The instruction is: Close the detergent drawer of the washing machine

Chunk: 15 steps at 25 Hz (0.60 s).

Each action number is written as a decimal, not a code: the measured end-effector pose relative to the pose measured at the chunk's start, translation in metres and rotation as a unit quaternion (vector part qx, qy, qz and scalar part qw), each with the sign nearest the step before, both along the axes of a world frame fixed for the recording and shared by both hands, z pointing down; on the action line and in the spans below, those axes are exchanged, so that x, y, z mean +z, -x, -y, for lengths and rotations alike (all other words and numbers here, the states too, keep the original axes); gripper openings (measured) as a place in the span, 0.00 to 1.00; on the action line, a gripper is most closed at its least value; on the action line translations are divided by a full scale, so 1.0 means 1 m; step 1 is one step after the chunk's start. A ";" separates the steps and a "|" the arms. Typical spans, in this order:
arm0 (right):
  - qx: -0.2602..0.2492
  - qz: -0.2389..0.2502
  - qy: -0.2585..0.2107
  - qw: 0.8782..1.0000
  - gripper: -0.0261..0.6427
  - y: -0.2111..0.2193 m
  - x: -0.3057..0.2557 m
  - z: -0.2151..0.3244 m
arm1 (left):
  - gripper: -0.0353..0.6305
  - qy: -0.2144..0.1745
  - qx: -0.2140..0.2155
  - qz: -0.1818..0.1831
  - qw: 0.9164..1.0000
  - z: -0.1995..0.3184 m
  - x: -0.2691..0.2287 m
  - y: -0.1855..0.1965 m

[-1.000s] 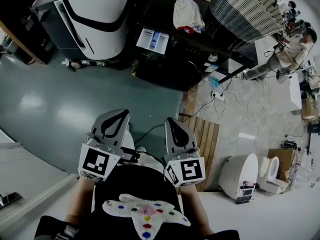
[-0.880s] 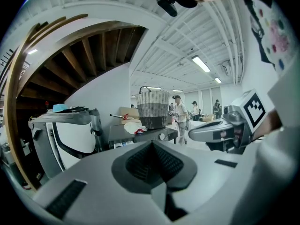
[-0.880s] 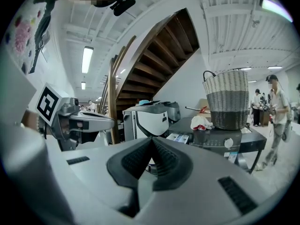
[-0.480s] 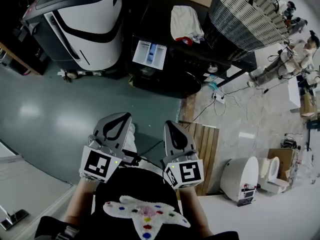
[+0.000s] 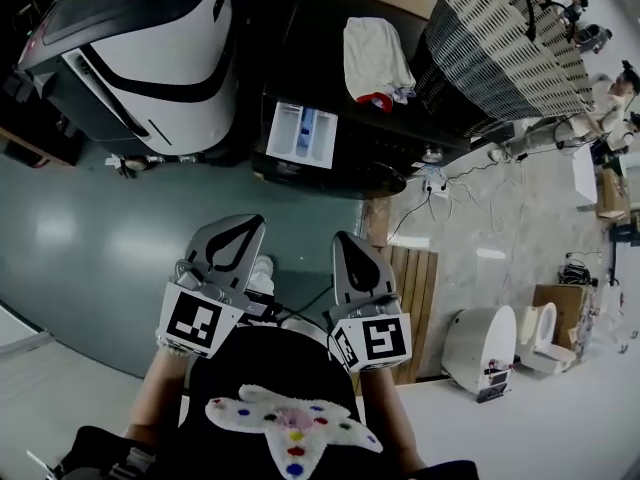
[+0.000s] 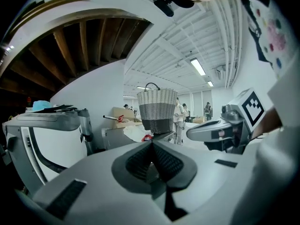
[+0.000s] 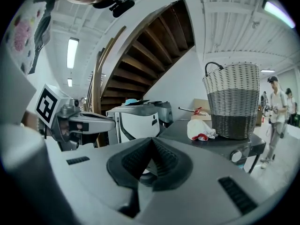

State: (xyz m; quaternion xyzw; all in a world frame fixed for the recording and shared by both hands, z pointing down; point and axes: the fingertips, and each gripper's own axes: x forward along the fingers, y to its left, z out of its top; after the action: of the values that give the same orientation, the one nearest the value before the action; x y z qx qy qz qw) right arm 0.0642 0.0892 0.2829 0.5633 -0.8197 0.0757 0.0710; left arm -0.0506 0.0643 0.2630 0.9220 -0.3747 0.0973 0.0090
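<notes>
Head view, and both tools sit low in the picture, side by side in front of the person. The left gripper has its jaws pressed together with nothing between them, and its own view shows the same thing, the left gripper's ribbed pads meeting in a closed seam. The right gripper matches it, and in the right gripper view those jaws are together too, empty. Each one points level, a touch downward, toward 12 o'clock.

And there at 12 o'clock, well apart from both tips, is the detergent drawer. It is pulled out, a white tray with its compartments showing, sticking out of the front of the dark washing machine. Nothing touches it.

On the machine's dark top, at about 1 o'clock from the drawer, lies a crumpled white cloth with a red patch at its near end. Just beside it at 3 o'clock stands a tall woven basket, pale above and grey below, with a dark handle. From the right gripper view the cloth and basket sit on that same top.

At 9 o'clock of the washer stands a white-and-black machine. On the floor, at 3 o'clock of the right gripper, lies a slatted wooden board, with cables trailing at 12 o'clock above it
</notes>
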 end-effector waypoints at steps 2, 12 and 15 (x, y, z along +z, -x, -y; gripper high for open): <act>0.006 -0.003 0.001 1.000 0.05 0.003 -0.001 0.013 | 0.07 -0.001 0.006 -0.001 1.000 0.016 0.000 0.003; 0.027 -0.012 0.005 1.000 0.05 0.016 0.001 0.065 | 0.07 -0.006 0.031 0.002 0.999 0.068 0.006 0.016; 0.034 -0.012 0.008 0.999 0.05 0.019 0.004 0.074 | 0.07 -0.005 0.039 0.003 0.999 0.077 0.008 0.019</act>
State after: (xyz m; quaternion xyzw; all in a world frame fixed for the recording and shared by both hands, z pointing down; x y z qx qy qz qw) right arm 0.0451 0.0152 0.2865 0.5914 -0.7984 0.0773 0.0828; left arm -0.0693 -0.0130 0.2710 0.9356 -0.3390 0.0984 -0.0001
